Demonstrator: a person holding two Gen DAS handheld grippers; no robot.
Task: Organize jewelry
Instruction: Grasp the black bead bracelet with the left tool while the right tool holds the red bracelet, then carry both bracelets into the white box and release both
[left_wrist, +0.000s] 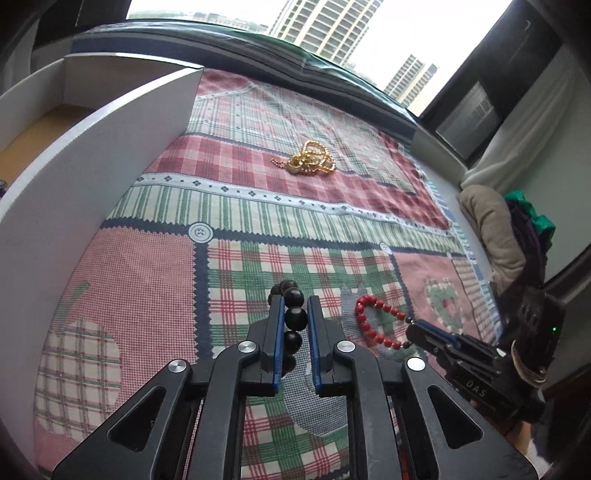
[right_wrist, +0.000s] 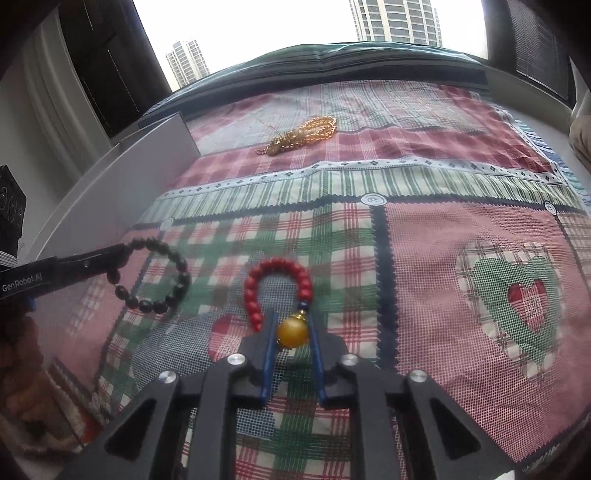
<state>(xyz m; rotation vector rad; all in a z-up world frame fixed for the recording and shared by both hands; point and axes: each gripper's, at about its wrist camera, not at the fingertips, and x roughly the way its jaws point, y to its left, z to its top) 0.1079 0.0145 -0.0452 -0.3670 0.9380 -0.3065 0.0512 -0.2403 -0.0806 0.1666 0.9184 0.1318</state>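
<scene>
Black bead bracelet clamped in your left gripper, frame centre; right gripper pinches red bracelet's amber bead. Round beads could slip out mid-carry to box, upper left.

We count three pieces of jewelry. One is a black bead bracelet, on the left. One is a red bead bracelet with one big yellow bead, near us in the middle. One is a heap of gold bead chain, far away. We cannot tell if the heap is one chain or more. We count one white box on the far left, one patchwork cloth and two tools, the left tool and the right tool.
</scene>
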